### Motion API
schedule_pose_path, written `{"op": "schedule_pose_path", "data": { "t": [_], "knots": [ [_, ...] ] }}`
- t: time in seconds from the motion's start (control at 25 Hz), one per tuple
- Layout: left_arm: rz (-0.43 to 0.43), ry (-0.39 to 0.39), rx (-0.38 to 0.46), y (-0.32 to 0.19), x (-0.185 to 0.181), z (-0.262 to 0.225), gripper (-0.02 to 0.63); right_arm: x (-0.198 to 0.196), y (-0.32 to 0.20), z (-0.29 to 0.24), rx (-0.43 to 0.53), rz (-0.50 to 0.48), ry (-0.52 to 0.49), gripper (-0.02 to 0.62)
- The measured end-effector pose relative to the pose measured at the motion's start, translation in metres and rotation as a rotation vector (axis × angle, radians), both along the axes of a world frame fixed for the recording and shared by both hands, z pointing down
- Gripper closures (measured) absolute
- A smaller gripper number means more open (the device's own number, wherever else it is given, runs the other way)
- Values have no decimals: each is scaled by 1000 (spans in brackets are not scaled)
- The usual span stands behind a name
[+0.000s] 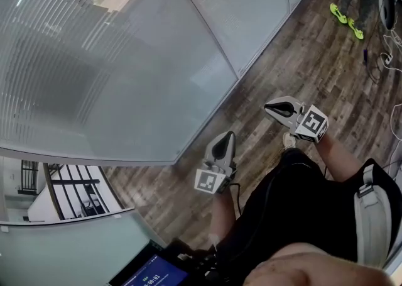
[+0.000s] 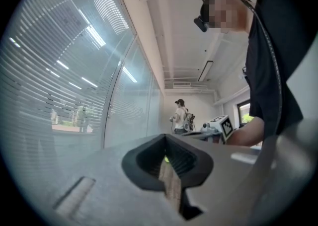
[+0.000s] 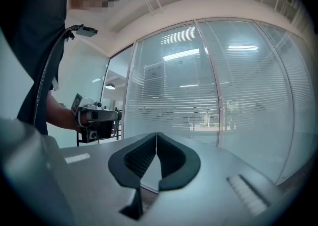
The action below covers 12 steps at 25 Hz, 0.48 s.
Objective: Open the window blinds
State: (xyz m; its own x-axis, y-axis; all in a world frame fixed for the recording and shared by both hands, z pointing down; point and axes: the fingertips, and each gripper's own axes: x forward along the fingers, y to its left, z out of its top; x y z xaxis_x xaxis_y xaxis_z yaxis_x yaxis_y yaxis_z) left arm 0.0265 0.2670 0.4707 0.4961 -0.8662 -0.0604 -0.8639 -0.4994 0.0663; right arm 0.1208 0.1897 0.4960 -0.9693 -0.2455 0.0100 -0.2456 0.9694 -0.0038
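The window blinds (image 1: 75,58) hang behind a curved glass wall at the upper left of the head view, their horizontal slats mostly closed. They also fill the left of the left gripper view (image 2: 54,86) and the middle of the right gripper view (image 3: 198,101). My left gripper (image 1: 223,145) is held over the wood floor near the foot of the glass, shut and empty, its tips (image 2: 166,138) meeting. My right gripper (image 1: 276,110) is a little farther right, also shut with nothing in it (image 3: 157,135). Neither touches the glass. No cord or wand shows.
Wood floor (image 1: 301,71) runs along the glass wall. A person in green shoes (image 1: 347,17) stands at the far right, with cables (image 1: 389,58) on the floor nearby. A lit screen (image 1: 151,272) sits at the bottom edge. A black railing (image 1: 75,193) shows through the lower-left glass.
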Motion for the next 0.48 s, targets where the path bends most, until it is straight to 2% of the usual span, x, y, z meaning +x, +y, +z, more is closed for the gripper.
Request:
{"op": "schedule_pose_path", "data": {
  "t": [0.48],
  "knots": [
    [-22,-11,5,-99,17,0,604,10,-90,2,-8,-66,-6,591]
  ]
}}
